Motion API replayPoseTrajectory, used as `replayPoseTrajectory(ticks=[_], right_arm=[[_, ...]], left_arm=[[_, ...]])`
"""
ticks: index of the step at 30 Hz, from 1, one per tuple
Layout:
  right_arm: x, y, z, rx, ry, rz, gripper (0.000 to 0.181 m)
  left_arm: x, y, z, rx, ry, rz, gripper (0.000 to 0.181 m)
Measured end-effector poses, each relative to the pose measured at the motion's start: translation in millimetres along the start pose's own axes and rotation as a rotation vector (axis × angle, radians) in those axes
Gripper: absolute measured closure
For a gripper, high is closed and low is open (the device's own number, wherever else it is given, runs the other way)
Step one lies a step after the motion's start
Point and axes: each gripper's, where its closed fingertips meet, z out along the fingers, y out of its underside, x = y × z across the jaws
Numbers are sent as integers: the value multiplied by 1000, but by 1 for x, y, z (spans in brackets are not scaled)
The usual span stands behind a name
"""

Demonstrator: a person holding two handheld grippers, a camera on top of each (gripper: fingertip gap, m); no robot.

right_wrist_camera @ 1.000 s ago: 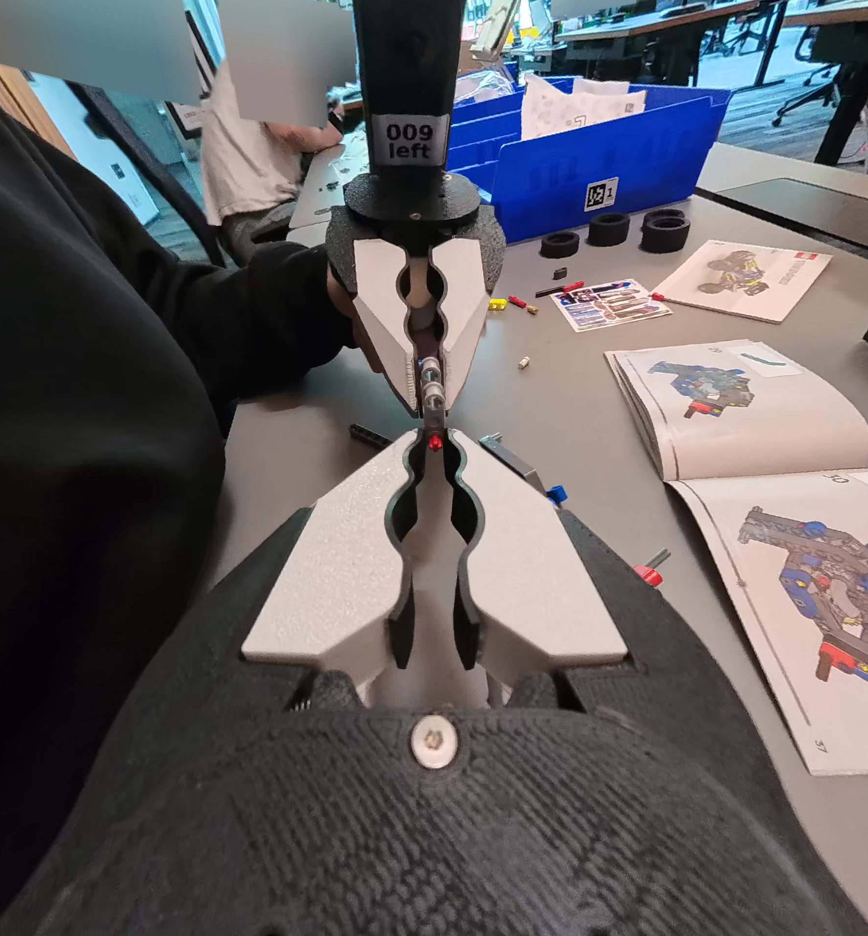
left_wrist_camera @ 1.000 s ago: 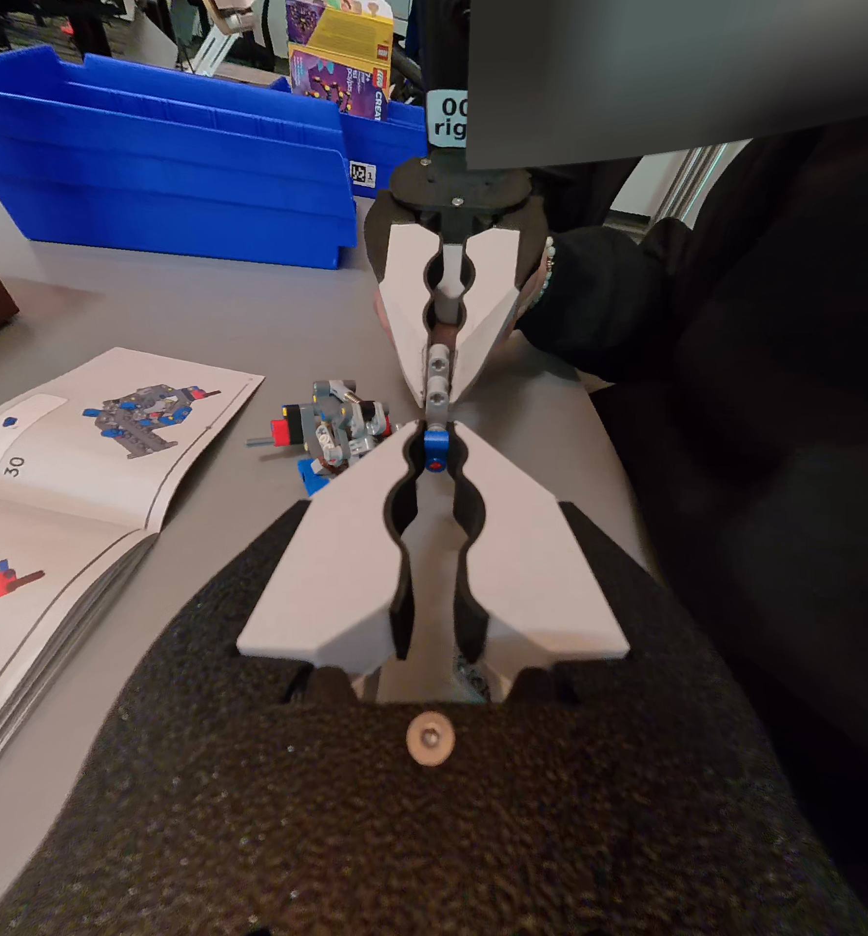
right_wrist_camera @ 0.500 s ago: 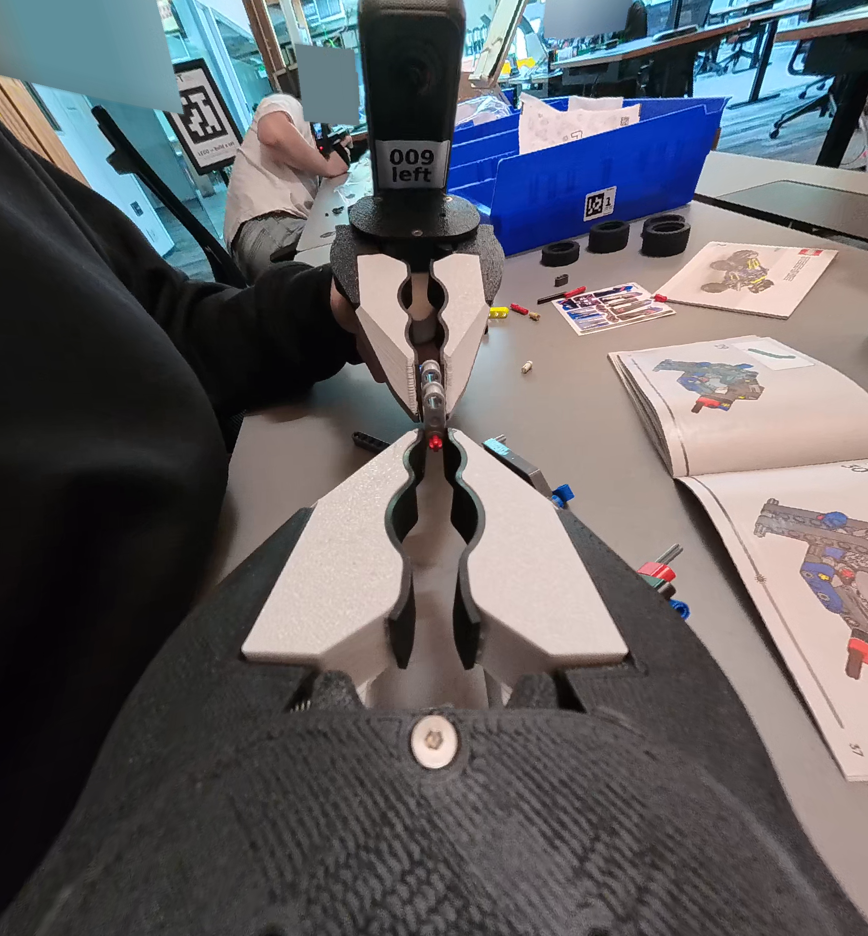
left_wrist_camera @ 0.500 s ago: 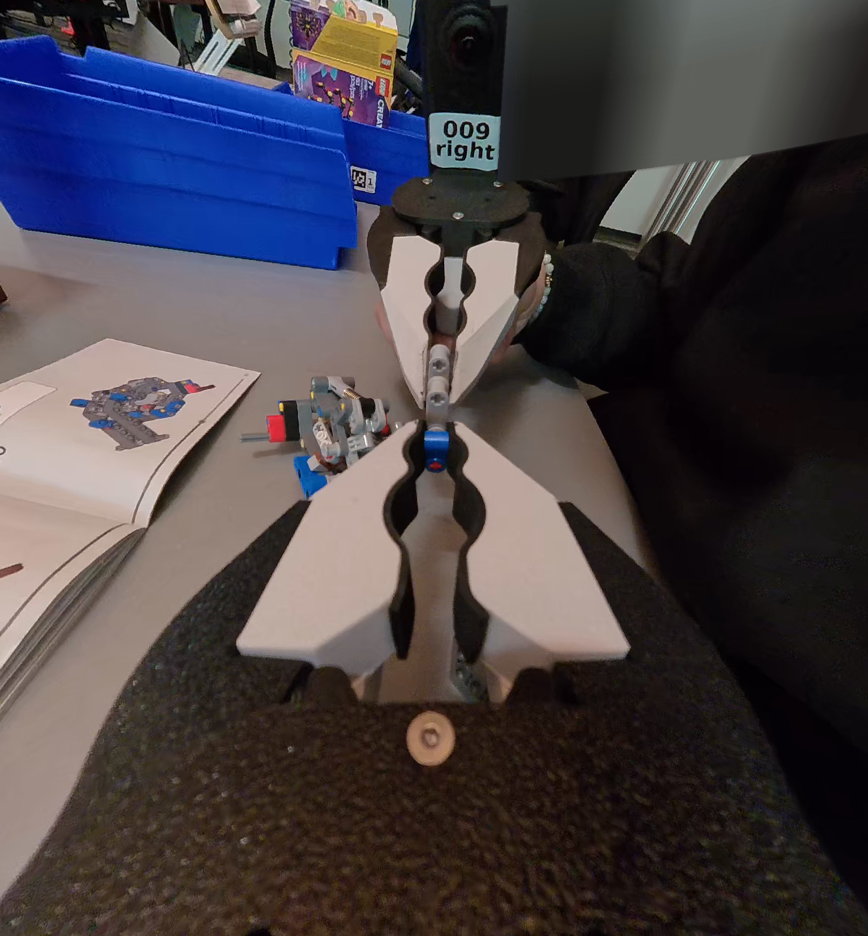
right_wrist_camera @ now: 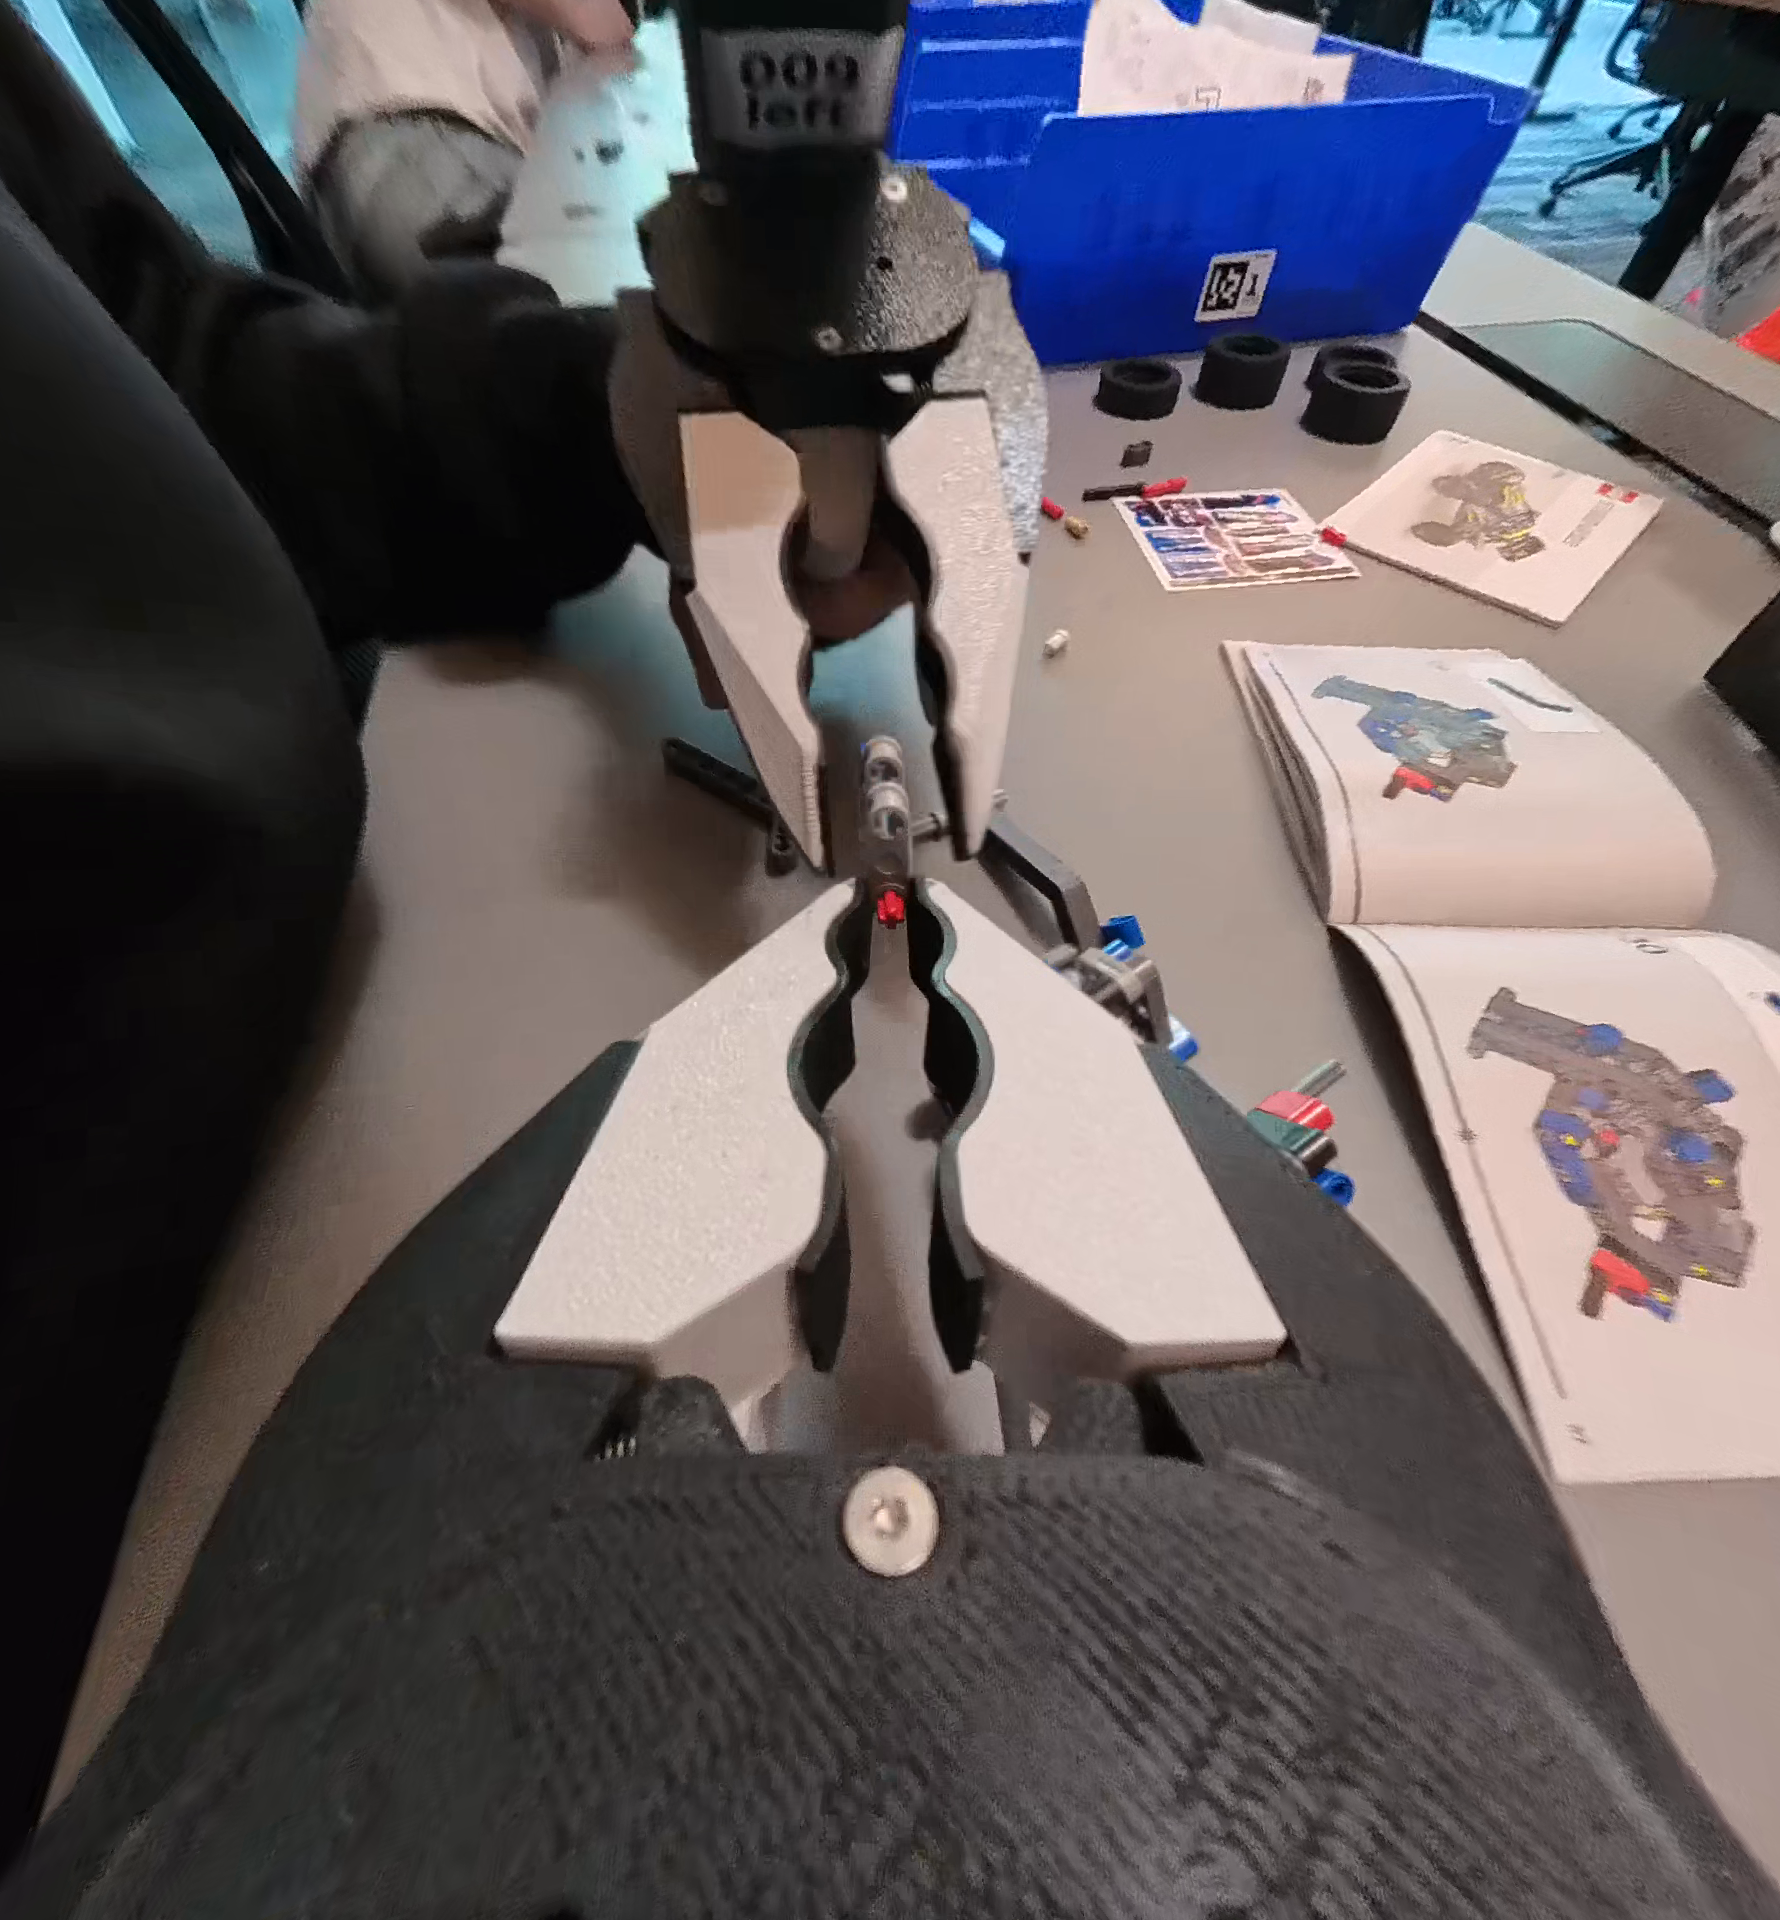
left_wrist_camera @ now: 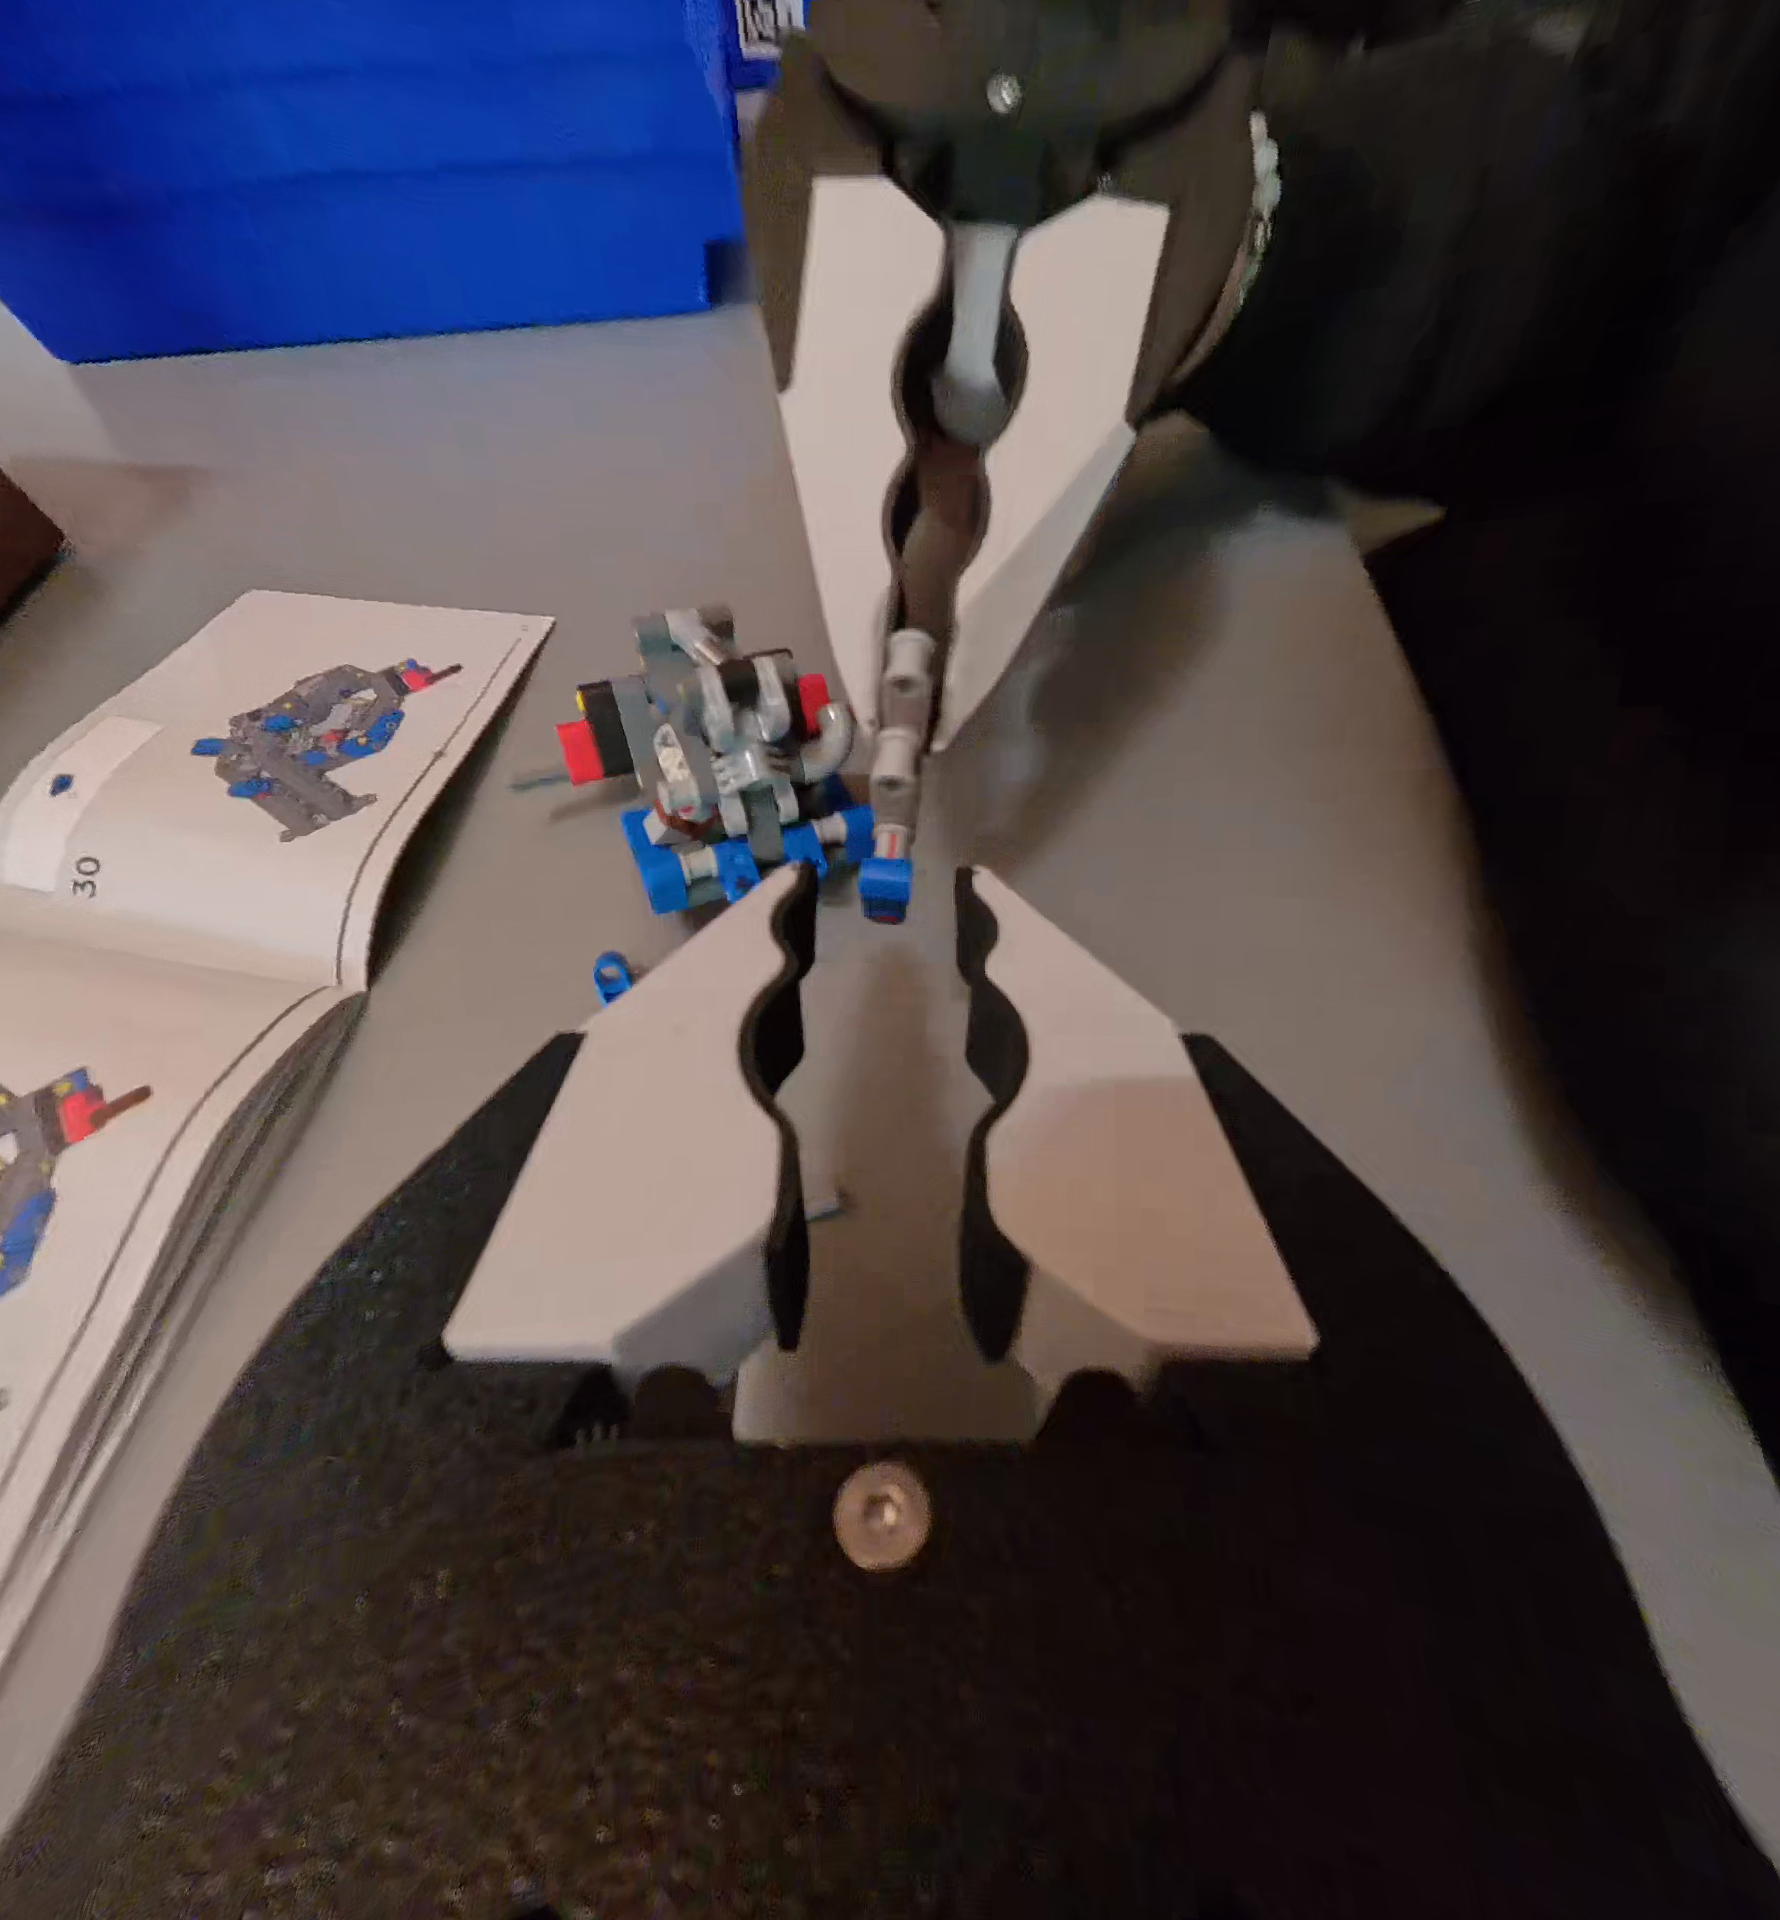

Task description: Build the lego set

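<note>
Handoff looks done.

Left wrist view: left gripper (left_wrist_camera: 881,883) was pinched on the blue bush (left_wrist_camera: 884,894) half a second ago; its fingers now stand clearly apart with nothing between them. The bush hangs on the lower end of the grey beam (left_wrist_camera: 896,774), so I'd judge it seated and this sub-step finished. Right gripper (left_wrist_camera: 907,717) comes in from above, fingers closed on the beam's upper part. Counts: one part-built model (left_wrist_camera: 720,769) on the table just left of the beam, one loose blue connector (left_wrist_camera: 611,977), one open instruction booklet (left_wrist_camera: 273,790).

Right wrist view: right gripper (right_wrist_camera: 886,891) is narrow, clamped on the grey beam (right_wrist_camera: 886,821), with one red pin end (right_wrist_camera: 890,906) showing at its tips. Left gripper (right_wrist_camera: 891,847) opposite is spread either side of the beam; contact is too blurred to call. Beam sits in the air above the table (right_wrist_camera: 553,831). Counts: three black tyres (right_wrist_camera: 1244,366), one sticker sheet (right_wrist_camera: 1234,538), two booklets, the smaller one closed (right_wrist_camera: 1499,525). Several tiny loose parts, too blurred to count.
</note>
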Motion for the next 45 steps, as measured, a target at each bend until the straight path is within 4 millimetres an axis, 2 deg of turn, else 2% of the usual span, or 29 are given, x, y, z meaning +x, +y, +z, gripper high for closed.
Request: replayPoseTrajectory(ticks=[2, 5, 11, 15, 18, 20, 22, 30, 37, 45], right_arm=[[-3, 0, 3, -34, -8, -43, 176], [0, 0, 8, -90, 13, -107, 176], [1, -1, 8, -138, 16, -146, 176], [25, -8, -21, -186, 135, -230, 176], [37, 2, -39, -261, 124, -225, 160], [47, 9, -42, -307, 117, -260, 167], [52, 14, -42, -348, 96, -296, 165], [46, 39, -18, -404, -109, -333, 164], [46, 45, -15, -390, -122, -321, 176], [44, 44, -15, -290, -126, -249, 176]], left_arm=[[-1, 0, 3, -33, -38, 41, 157], [-3, -2, 4, -45, -90, 87, 176], [-4, -3, 3, -15, -92, 65, 177], [-11, 7, 2, -57, -117, 19, 177], [-17, 15, 7, -98, -144, -17, 177], [-19, 18, 11, -109, -151, -39, 177], [-23, 19, 14, -126, -168, -57, 177], [-27, 27, 24, -172, -196, -72, 177], [-33, 24, 24, -147, -222, -61, 177], [-38, 21, 21, -123, -221, -13, 177]])
